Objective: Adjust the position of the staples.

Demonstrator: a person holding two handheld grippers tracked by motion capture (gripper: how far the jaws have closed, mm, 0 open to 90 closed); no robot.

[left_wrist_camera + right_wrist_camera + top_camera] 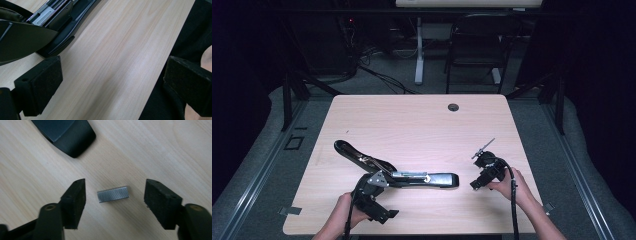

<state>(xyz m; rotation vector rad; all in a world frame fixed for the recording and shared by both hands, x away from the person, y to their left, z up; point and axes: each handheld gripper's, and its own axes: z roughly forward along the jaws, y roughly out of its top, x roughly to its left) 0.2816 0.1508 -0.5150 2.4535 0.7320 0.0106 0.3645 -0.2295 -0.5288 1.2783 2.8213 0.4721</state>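
Straddling: right hand-held gripper hung wide open, staples lying on the surface between its jaws, apparently lined up for a pinch.
Stapler: swung open ahead of the staples, likely awaiting a refill.
Magazine: bare rail, contents not discernible.
Left hand-held gripper: wide, holding nothing, stapler just beyond its left jaw.
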